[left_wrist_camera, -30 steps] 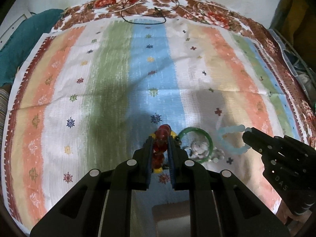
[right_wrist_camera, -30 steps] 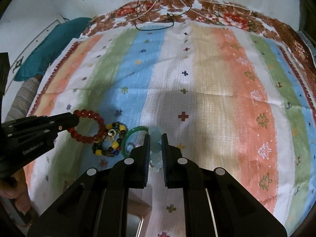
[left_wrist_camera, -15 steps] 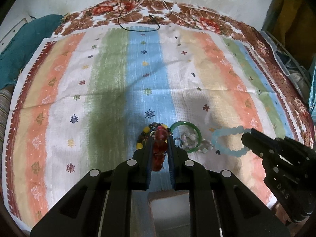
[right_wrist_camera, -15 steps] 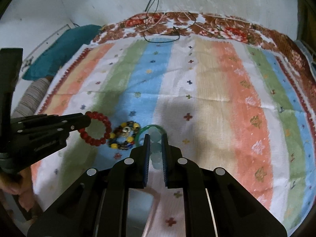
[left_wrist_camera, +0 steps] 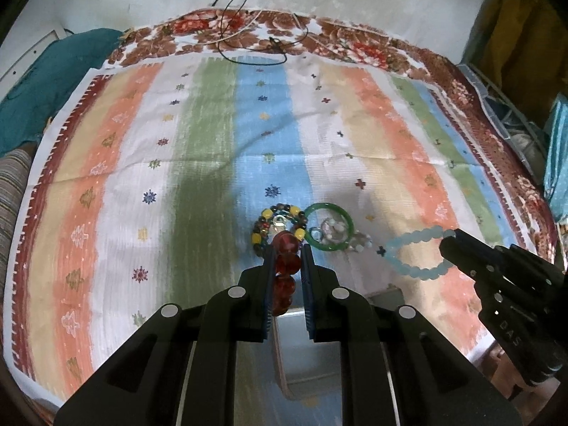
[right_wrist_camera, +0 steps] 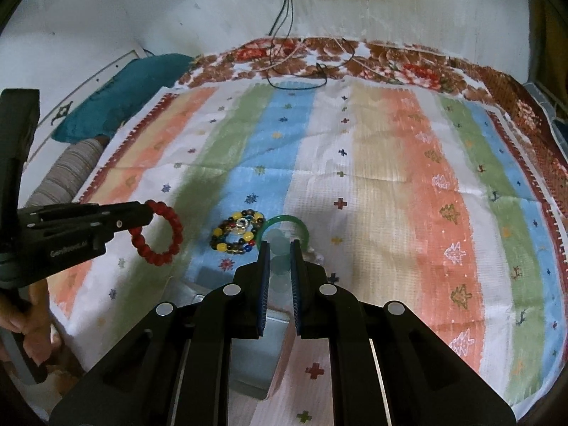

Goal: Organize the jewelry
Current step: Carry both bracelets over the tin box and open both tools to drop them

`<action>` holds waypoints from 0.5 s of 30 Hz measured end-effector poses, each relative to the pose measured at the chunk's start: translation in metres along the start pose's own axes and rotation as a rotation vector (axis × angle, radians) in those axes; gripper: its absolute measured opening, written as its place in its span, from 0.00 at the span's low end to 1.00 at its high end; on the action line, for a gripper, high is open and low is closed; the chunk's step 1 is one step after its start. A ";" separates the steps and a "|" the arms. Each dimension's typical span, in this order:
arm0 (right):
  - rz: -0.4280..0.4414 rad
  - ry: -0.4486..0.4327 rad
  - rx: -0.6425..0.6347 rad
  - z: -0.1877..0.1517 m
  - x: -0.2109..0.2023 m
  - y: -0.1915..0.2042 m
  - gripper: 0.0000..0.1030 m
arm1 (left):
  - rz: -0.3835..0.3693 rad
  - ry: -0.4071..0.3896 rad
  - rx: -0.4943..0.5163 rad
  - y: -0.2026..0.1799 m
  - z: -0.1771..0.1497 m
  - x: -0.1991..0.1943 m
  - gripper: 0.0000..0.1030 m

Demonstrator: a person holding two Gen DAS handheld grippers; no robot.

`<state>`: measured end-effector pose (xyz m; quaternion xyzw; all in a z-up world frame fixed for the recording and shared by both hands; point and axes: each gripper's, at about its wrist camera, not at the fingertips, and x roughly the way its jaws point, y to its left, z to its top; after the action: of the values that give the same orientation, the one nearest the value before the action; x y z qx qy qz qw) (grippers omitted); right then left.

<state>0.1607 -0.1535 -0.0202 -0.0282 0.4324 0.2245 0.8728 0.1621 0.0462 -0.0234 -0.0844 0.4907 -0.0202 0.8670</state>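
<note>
Both bracelets are now clear of the striped cloth: a second ago the red bead bracelet and the pale blue bead bracelet hung low among the other pieces, and each has since been lifted and drawn back toward the near edge. The left gripper has its fingers clamped on the red beads, the loop dangling free in the right wrist view. The right gripper is pinched on the pale blue beads, its loop hanging open out to the side.

Left behind on the blue stripe are a multicoloured bead bracelet, a green bangle touching it, and a small heap of clear beads lying inside and just beside the bangle.

Below both pairs of fingers a box with a pale rim and a grey inside shows at the cloth's near edge. Judging by the pull-back, the two held bracelets are likely headed there, with three pieces yet to be sorted. Whether the box has separate compartments cannot be told.
</note>
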 end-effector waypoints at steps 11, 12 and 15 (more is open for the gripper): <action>0.024 -0.025 -0.022 -0.018 -0.019 0.011 0.12 | -0.059 -0.017 0.011 -0.012 -0.025 -0.019 0.13; 0.030 -0.022 -0.024 -0.020 -0.020 0.012 0.12 | -0.058 -0.018 0.013 -0.013 -0.027 -0.020 0.13; 0.041 -0.018 -0.024 -0.025 -0.022 0.013 0.12 | -0.073 -0.017 0.009 -0.014 -0.033 -0.024 0.13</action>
<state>0.1250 -0.1561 -0.0166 -0.0278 0.4225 0.2476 0.8715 0.1224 0.0307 -0.0168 -0.0984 0.4798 -0.0535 0.8702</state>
